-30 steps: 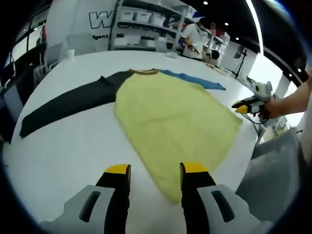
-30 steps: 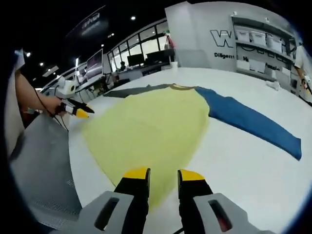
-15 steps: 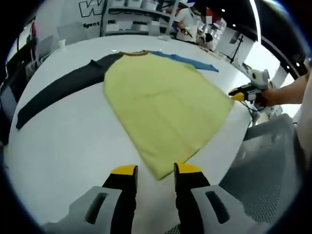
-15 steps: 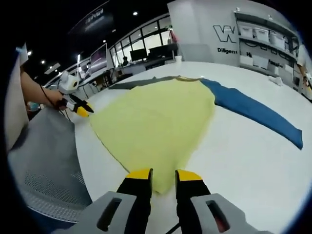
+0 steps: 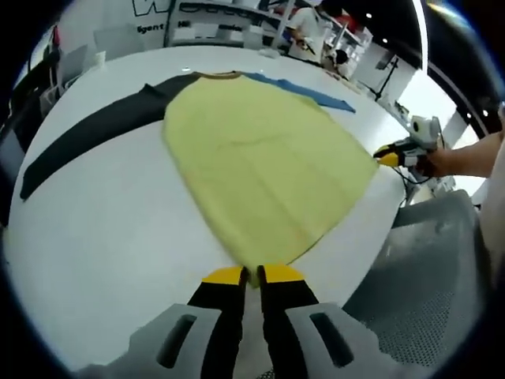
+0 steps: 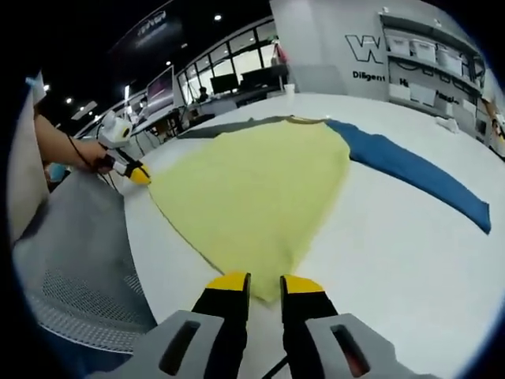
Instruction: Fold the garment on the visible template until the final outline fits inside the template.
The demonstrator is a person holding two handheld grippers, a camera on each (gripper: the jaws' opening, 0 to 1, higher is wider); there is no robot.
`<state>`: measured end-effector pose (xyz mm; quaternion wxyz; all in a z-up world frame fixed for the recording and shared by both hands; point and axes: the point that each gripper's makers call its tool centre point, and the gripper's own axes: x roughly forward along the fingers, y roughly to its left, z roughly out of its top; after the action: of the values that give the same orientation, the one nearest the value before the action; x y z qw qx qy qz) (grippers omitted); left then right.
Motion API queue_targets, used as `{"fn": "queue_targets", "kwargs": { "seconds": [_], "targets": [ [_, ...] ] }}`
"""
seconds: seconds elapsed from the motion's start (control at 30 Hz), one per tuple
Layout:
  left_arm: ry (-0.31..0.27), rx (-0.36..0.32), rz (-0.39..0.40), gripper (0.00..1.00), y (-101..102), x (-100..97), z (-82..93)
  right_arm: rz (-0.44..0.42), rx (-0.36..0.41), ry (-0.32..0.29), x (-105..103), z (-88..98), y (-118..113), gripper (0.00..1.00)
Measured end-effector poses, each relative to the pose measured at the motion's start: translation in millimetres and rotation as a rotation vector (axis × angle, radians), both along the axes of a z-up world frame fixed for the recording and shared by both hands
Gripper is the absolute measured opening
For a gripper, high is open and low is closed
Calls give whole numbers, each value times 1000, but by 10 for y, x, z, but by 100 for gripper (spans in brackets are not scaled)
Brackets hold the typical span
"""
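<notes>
One garment (yellow body, one dark sleeve, one blue sleeve) is being spread flat on the white table. Left gripper is clamped on its hem corner; right gripper is held slightly parted just short of the hem. Shelving is lining the showroom wall.

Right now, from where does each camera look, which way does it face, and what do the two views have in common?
Left gripper view: rides on the left gripper at one hem corner of the yellow shirt, facing across the white table toward the black sleeve; its fingers meet on the hem, and the person's other forearm shows at right.
Right gripper view: rides on the right gripper at the other hem corner, facing toward the blue sleeve; its fingers stand apart, and an arm shows at left.
Shared: shirt, table, both sleeves, and each view shows the other gripper.
</notes>
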<state>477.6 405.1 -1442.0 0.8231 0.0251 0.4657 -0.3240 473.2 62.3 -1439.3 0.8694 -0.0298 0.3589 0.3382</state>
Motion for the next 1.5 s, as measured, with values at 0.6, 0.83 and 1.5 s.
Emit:
{"fn": "queue_targets", "kwargs": {
  "seconds": [0.6, 0.83, 1.5],
  "targets": [
    [-2, 3, 16, 2, 72, 18, -3, -8, -14, 59, -159, -36, 33, 0],
    [-4, 26, 36, 2, 223, 82, -8, 46, -6, 63, -293, -4, 165, 0],
    [13, 28, 28, 2, 259, 5, -22, 22, 6, 84, -359, -60, 176, 0]
  ]
}}
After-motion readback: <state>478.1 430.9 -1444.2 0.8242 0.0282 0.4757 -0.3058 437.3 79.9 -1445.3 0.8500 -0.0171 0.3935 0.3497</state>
